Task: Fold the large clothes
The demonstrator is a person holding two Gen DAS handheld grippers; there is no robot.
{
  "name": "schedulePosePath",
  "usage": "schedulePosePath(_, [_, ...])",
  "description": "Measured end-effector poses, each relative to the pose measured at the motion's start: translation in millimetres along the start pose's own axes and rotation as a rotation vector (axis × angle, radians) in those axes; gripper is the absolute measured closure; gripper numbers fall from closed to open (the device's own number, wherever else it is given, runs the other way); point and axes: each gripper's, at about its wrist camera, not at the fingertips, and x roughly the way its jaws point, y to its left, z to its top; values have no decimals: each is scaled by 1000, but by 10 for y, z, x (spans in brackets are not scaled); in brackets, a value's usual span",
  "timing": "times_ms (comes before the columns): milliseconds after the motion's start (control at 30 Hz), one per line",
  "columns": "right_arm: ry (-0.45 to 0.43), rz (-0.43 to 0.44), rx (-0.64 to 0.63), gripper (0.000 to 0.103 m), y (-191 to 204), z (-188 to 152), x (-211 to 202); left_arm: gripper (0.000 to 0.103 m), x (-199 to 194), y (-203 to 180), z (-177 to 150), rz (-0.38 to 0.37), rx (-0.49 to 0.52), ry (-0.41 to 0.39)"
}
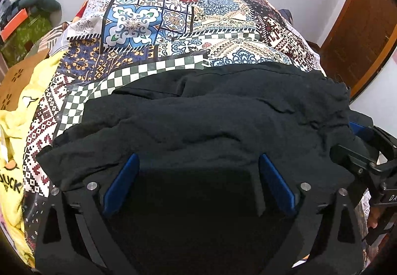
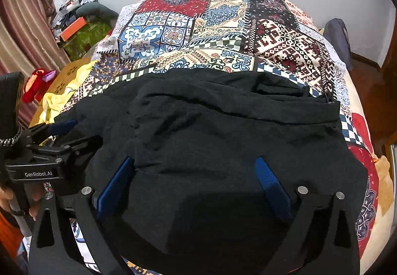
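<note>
A large black garment (image 1: 211, 113) (image 2: 223, 126) lies crumpled in loose folds on a bed with a patchwork-print bedspread (image 1: 134, 19) (image 2: 285, 46). My left gripper (image 1: 198, 158) hovers low over the garment's near part, jaws wide apart, the cloth lying beneath and between the blue pads (image 1: 124, 180) without being pinched. My right gripper (image 2: 194, 159) stands the same way over the cloth, open, its blue pads (image 2: 270, 183) clear of any grip. Each gripper shows at the edge of the other's view: the left one (image 2: 37, 151) and the right one (image 1: 367, 151).
A yellow garment (image 1: 15, 126) (image 2: 57, 101) lies at the bed's left edge. Boxes and clutter (image 1: 24, 22) (image 2: 77, 27) sit at the far left beside a curtain (image 2: 22, 27). A red toy (image 2: 37, 84) lies left, a dark bag (image 2: 337, 37) and a wooden door (image 1: 359, 27) right.
</note>
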Motion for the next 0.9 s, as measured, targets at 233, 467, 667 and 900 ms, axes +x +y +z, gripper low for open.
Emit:
schedulePosePath(233, [9,-40,24,5,73,-31,-181,6,-228,-18,-71,42,21,-16])
schedulePosePath(467, [-14,-99,-16,5,201,-57,-524,7,-725,89,-231,90,2,-71])
schedulePosePath(667, [-123,-168,-94,5,445,-39,-837,7,-1144,348,-413,82,-97,-142])
schedulePosePath(900, [-180,-147,-75,0,596,26,-858,7,-1149,904,-743,-83,-343,-94])
